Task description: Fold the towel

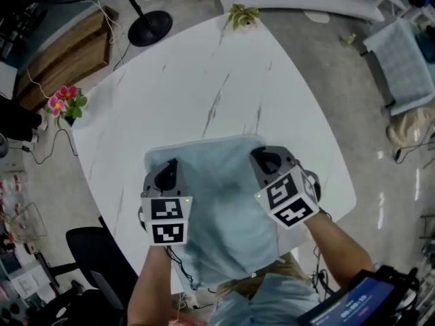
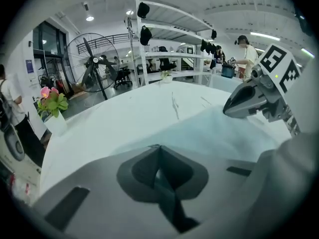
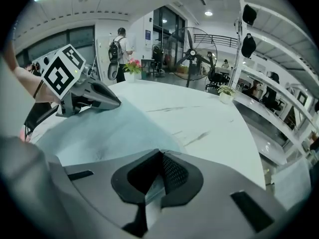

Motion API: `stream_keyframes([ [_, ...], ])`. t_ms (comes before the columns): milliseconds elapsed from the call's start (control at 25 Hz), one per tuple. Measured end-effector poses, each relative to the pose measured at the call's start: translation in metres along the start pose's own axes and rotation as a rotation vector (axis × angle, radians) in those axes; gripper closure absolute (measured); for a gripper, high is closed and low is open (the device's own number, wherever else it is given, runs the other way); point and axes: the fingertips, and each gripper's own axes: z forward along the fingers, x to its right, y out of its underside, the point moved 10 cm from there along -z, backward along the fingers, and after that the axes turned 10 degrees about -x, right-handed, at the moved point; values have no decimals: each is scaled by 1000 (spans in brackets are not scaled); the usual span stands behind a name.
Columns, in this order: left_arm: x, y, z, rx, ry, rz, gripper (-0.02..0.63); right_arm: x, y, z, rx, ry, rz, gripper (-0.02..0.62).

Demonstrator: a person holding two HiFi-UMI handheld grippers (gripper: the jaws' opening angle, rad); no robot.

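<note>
1. Filling most of the head view, the white table (image 1: 204, 80) with thin dark veins has a rounded outline. Floor shows around it.
2. Lying flat on the half of the table nearest the person, the pale blue towel (image 1: 217, 202) has its far edge about midway across the top. Its near end reaches the table's near edge, in front of the person's body.
3. Standing on the floor past the table's far-left side, a black fan (image 2: 92, 61) on a pole faces the table.
4. Resting at the towel's far-left corner, the left gripper (image 1: 168, 165) points forward and down. Its jaws are pressed together with a thin strip of the towel nipped between them.
5. Sitting at the towel's far-right corner, the right gripper (image 1: 262, 156) is level with the left one and well apart from it. Its jaws are likewise closed, with pale cloth caught between the pads.
6. Marking the table's left edge, pink flowers (image 1: 64, 102) with green leaves stand upright, well away from the towel.
7. Perching at the table's far corner, a small green plant (image 1: 243, 15) is the farthest thing from the towel.
</note>
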Motion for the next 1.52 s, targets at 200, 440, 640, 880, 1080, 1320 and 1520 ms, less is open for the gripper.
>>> stream_keyframes([
  [200,-14,-31,15,-54,-9,18,597,23,-20,11,-16,3,-28,581],
  [440,-31,-64,35,-74,-3,37,597,59,-49,28,-27,28,-69,581],
  [640,-44,-90,53,-95,-23,59,597,91,-71,48,-18,39,-73,581],
  [880,-62,-120,74,-95,-48,74,597,124,-102,70,-16,53,-111,581],
  [1080,-80,-142,90,-94,-53,82,597,146,-125,85,-18,54,-135,581],
  [1320,-99,-166,110,-79,-83,79,597,169,-153,106,-10,61,-158,581],
  [1520,-109,-182,124,-64,-119,121,597,184,-173,120,1,71,-161,581],
])
